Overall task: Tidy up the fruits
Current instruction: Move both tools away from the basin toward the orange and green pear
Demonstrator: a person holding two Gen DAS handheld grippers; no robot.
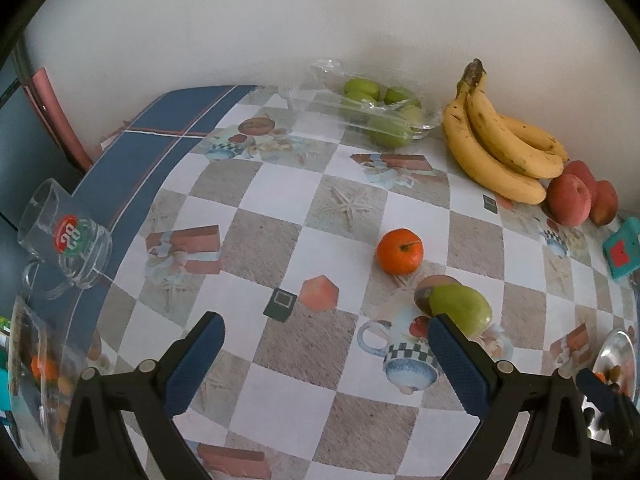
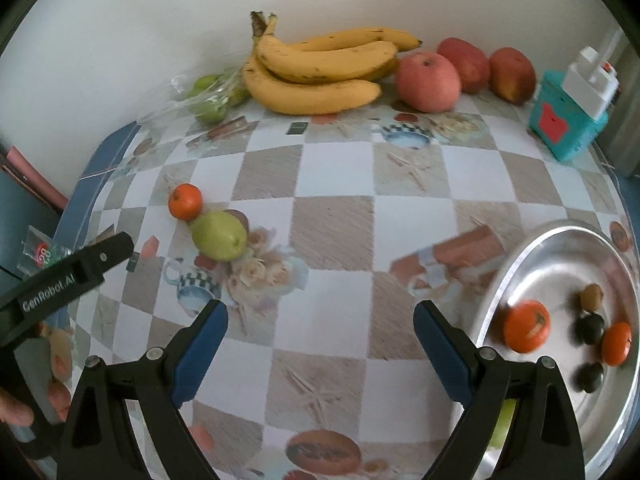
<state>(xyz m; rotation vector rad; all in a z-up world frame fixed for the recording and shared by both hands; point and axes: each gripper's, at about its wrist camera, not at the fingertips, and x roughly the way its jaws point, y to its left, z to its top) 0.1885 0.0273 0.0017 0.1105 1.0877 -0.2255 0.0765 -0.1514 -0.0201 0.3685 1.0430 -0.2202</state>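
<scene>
**Fruit scattered over a checked tablecloth, both grippers empty**

In the right wrist view, white lettering reading "GenRobot.AI" runs along the black body of the left gripper (image 2: 116,246) at the left edge of the frame. In the left wrist view, a clear glass mug (image 1: 66,240) at middle left carries a round red and green badge with the number "28". A teal box (image 2: 566,116) at upper right of the right wrist view bears a red patch whose print cannot be read.

The table (image 1: 280,340) wears a glossy cloth of white and grey-beige squares printed with mugs, starfish and boxes.

The left gripper's (image 1: 324,344) blue ribbed fingers stand spread wide with nothing between them. Just beyond its right finger lies a smooth green pear (image 1: 460,308), a brownish fruit partly hidden behind it, and a dimpled orange mandarin (image 1: 400,250) close above. The right gripper (image 2: 320,336) is likewise splayed and holds nothing.

At lower right of the right wrist view a shiny round metal bowl (image 2: 520,256) holds two mandarins (image 2: 526,330), some small dark fruits and a small brown one. Along the wall at top lie spotted yellow bananas (image 2: 320,68) and three red apples (image 2: 428,80). A crinkled clear plastic bag (image 1: 372,112) at top centre of the left wrist view contains green fruit.
</scene>
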